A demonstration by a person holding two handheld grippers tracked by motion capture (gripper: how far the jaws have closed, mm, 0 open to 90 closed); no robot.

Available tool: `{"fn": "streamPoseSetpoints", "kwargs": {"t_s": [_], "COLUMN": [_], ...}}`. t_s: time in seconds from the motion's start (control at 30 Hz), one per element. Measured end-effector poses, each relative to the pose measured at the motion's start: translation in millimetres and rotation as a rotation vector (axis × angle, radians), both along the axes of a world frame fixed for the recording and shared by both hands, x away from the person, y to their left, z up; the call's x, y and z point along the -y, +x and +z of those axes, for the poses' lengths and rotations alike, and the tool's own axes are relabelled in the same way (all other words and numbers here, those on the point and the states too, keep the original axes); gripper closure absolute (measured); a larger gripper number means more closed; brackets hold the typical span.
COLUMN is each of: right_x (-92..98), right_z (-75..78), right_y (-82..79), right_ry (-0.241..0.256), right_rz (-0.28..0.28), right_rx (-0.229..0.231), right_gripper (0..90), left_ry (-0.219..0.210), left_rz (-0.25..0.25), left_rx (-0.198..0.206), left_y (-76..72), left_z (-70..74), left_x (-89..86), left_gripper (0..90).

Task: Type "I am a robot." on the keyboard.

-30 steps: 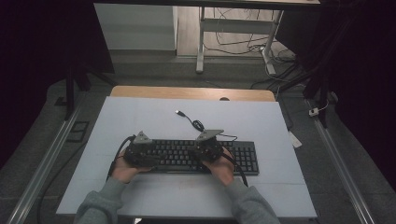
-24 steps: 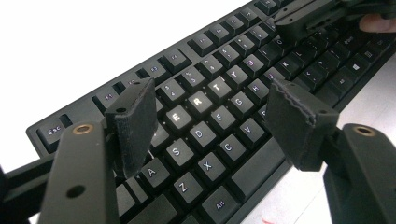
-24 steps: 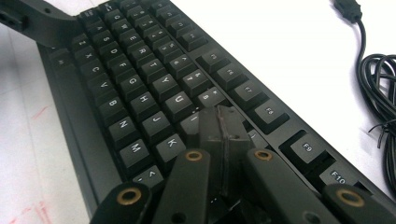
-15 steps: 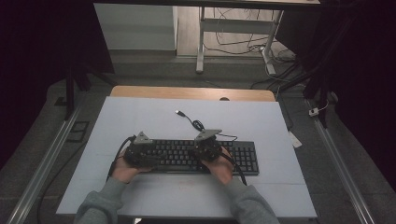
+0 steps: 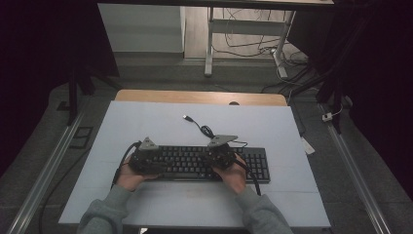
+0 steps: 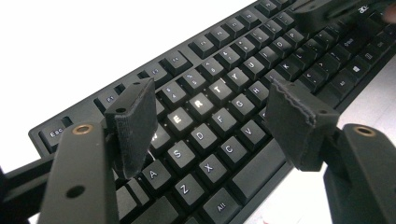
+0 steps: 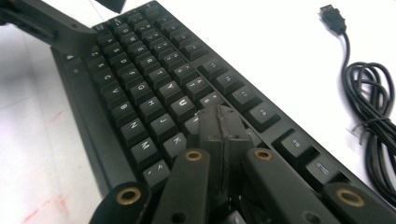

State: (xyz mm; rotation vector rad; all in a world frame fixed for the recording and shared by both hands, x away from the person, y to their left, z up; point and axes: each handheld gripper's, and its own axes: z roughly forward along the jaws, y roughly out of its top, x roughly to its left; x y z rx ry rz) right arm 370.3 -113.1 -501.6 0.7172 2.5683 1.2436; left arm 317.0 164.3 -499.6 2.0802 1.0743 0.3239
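A black keyboard (image 5: 195, 163) lies across the white table, its cable coiled behind it and ending in a USB plug (image 5: 186, 117). My left gripper (image 5: 146, 158) hovers over the keyboard's left end. In the left gripper view its jaws stand wide apart above the lit letter keys (image 6: 196, 105), gripper (image 6: 215, 116) open with nothing held. My right gripper (image 5: 221, 153) sits over the keyboard's middle-right. In the right gripper view the gripper (image 7: 219, 123) is shut, its tips pressed together and resting on the keys (image 7: 180, 105) near the I and K.
The coiled cable (image 7: 373, 116) lies on the table just behind the keyboard. A wooden strip (image 5: 199, 97) borders the table's far edge. Metal rails (image 5: 48, 165) run along both sides. A desk frame (image 5: 209, 44) stands beyond.
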Motion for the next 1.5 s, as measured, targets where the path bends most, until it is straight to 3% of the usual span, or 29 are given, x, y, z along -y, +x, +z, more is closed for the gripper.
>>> {"fn": "streamPoseSetpoints", "kwargs": {"t_s": [0.5,0.9,1.3,1.5], "right_x": [53.8,81.1,81.6,81.2], "right_z": [7.6,5.7,4.5,3.9], "right_y": [-16.7,-33.2,-33.8,-33.5], "right_ry": [0.039,0.033,0.029,0.027], "right_rz": [-0.078,-0.091,-0.082,-0.081], "right_rx": [0.029,0.039,0.04,0.044], "right_gripper": [60.5,55.0,53.2,53.1], "left_ry": [-0.045,-0.058,-0.047,-0.036], "left_rz": [0.032,0.038,0.032,0.016], "left_rx": [-0.009,-0.003,0.015,0.017], "left_y": [2.2,2.5,5.3,8.0], "left_z": [1.4,2.0,-0.7,-3.8], "left_x": [-4.8,-7.6,-2.4,3.7], "left_gripper": [33.0,34.5,41.3,49.1]}}
